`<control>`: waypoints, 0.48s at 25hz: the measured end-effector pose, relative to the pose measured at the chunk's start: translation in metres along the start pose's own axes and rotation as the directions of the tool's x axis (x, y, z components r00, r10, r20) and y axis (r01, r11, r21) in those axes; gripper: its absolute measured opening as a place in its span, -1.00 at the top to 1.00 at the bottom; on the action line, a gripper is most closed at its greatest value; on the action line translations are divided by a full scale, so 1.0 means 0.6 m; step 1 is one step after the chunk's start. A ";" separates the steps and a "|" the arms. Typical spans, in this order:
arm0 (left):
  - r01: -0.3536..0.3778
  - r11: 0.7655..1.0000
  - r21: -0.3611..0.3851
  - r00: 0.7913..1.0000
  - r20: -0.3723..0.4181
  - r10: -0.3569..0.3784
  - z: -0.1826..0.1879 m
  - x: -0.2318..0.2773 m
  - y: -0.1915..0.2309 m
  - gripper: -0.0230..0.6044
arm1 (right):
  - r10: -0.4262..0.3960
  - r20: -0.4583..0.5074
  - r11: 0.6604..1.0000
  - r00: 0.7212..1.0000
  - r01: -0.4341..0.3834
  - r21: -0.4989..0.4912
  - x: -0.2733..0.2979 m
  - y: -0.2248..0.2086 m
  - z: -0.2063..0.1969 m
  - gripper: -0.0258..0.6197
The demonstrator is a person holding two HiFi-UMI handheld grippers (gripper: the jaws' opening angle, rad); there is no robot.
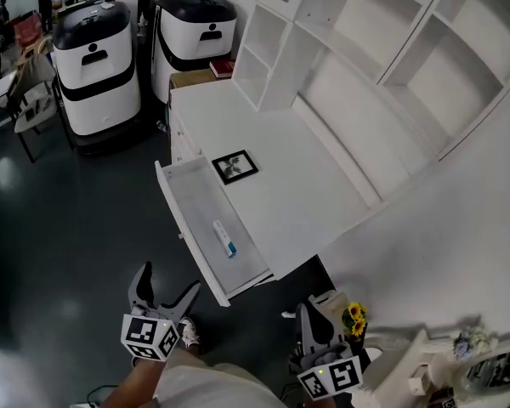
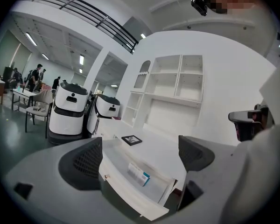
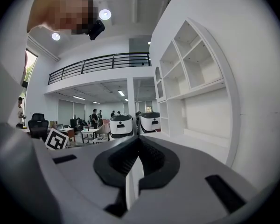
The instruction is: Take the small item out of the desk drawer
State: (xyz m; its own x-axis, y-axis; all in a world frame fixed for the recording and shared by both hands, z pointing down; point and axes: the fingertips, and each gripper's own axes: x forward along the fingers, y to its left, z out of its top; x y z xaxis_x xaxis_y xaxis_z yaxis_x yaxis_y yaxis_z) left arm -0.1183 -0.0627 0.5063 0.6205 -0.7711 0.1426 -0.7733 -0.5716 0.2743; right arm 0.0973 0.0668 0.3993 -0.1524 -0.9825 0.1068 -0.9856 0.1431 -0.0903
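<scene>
Currently, the white desk (image 1: 310, 195) with its shelving is seen from above, and its drawer (image 1: 194, 195) is pulled well out over the floor. The drawer is already open, so only the pick is judged to remain.

The left gripper (image 2: 140, 143) is held short of the drawer front with its jaws spread wide; nothing is gripped between them. The right gripper (image 3: 139, 142) is held back beside the body with its jaws pressed together, and nothing is clamped in them.

A picture frame (image 1: 235, 167) is noted flat on the desk top, just beside the drawer's far end; it is not part of the task.

The small item (image 1: 225, 238), a white tube with a blue end, is found lying flat on the drawer floor, lengthwise, in the near half and clear of both side walls.

Handling, as judged:
- The item is expected to be light, smooth-skinned and somewhat slippery.
- The body is probably soft; the blue end is likely stiffer.
- A hold across the narrow width near the middle is suggested, made from above with light pressure.
</scene>
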 end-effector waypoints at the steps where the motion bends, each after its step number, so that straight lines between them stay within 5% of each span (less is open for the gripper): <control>1: 0.014 1.000 -0.003 1.000 -0.019 -0.014 -0.005 0.016 0.006 -0.65 | 0.000 -0.004 1.000 1.000 0.000 0.001 0.019 0.001 0.001 0.89; 12: 0.021 0.998 -0.058 0.983 -0.179 -0.031 -0.067 0.159 0.034 -0.65 | -0.009 -0.033 1.000 0.999 0.009 0.023 0.145 -0.064 0.003 0.89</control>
State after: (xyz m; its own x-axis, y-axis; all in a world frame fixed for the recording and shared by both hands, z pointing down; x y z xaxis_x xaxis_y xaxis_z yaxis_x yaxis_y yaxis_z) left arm -0.0693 -0.1367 0.5640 0.6575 -0.6902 0.3022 -0.7513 -0.5702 0.3324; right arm 0.1222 -0.0246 0.4103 -0.1464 -0.9792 0.1402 -0.9850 0.1311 -0.1125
